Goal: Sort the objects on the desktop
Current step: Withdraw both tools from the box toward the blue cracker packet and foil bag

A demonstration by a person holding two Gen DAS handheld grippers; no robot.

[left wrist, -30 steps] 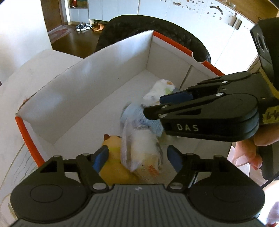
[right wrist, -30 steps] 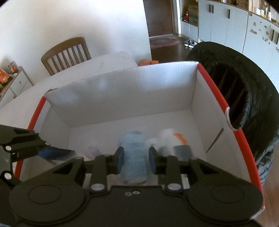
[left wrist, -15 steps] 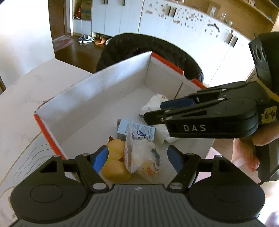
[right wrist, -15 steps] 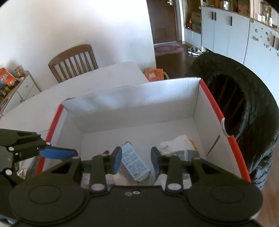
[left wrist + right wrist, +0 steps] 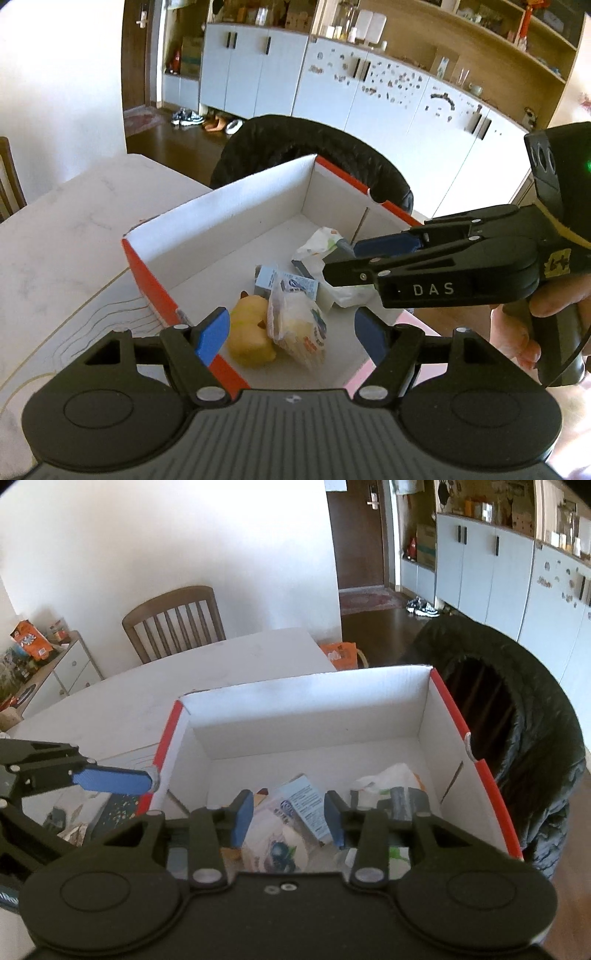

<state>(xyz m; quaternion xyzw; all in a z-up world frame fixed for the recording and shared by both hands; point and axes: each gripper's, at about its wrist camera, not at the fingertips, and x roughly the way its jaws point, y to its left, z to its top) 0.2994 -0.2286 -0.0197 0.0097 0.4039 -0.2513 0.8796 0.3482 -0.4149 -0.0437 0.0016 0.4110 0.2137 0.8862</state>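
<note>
Room: kitchen-dining space, white cupboards and a doorway well behind the box, wooden chair (image 5: 173,622) beyond the table's far edge
Table (image 5: 70,236): pale top, bears the box
Jacket (image 5: 517,716): black, puffy, draped just beyond the box's far red edge
Box (image 5: 229,221): white inside, red outside, open-topped; the landmark for all below
Left gripper (image 5: 291,332): above the box's near corner, pointing down into it, jaws wide, nothing between the pads
Right gripper (image 5: 289,819): above the box's near side, jaws have just been opening and now stand at a middling gap, clear of the carton seen between them down on the floor
Hand (image 5: 532,314): wrapped round the right gripper's handle, outside the box's near edge
White wrapper (image 5: 317,243): inside the box, toward its far wall
Snack bag (image 5: 299,332): inside the box, near side, touching the duck
Duck (image 5: 249,332): yellow, inside the box by the red near wall
Carton (image 5: 286,284): pale blue, inside the box, middle of the floor, just behind the bag
Leftovers (image 5: 88,812): a few small items on the table outside the box's left wall, blurred, kind unclear
Progress: judged well along; four things boxed, both grippers empty, leftovers to fetch
</note>
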